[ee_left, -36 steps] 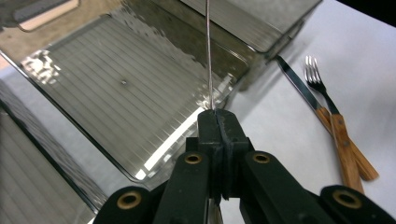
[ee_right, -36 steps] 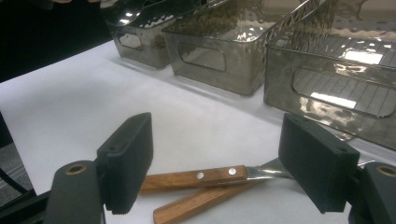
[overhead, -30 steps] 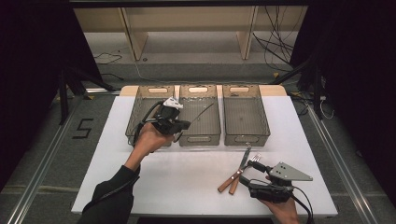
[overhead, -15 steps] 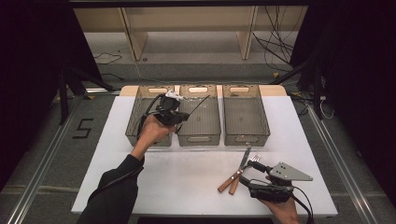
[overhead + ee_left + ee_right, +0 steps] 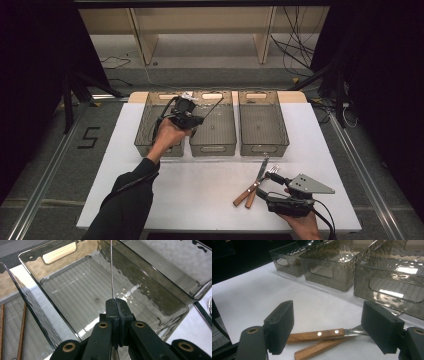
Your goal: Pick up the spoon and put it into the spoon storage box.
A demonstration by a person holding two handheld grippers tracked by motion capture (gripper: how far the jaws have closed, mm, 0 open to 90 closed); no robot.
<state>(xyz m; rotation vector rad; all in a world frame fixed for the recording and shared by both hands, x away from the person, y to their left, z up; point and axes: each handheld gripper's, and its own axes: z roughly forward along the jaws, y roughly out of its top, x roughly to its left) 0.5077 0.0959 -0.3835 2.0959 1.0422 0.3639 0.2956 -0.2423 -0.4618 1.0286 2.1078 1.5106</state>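
My left gripper (image 5: 192, 120) (image 5: 116, 303) hangs over the middle grey bin (image 5: 212, 145) (image 5: 75, 287), shut on a thin metal utensil (image 5: 111, 270) seen edge-on. The utensil's free end (image 5: 216, 104) slants up and away over that bin. Near the table's front right, my right gripper (image 5: 266, 186) (image 5: 329, 312) stands open. Its jaws straddle two wooden-handled utensils (image 5: 250, 190) (image 5: 317, 334) that lie crossed on the white table (image 5: 200, 195). Neither jaw touches them.
Three clear grey bins stand in a row at the back: the left bin (image 5: 145, 125), the middle one and the right bin (image 5: 263, 145). Brown wooden handles (image 5: 22, 327) lie in the left bin. Dark floor and cables surround the table.
The left gripper has carried the thin utensil away from the person and slightly right, from the left bin's near part to over the middle bin. The right gripper has stayed put.
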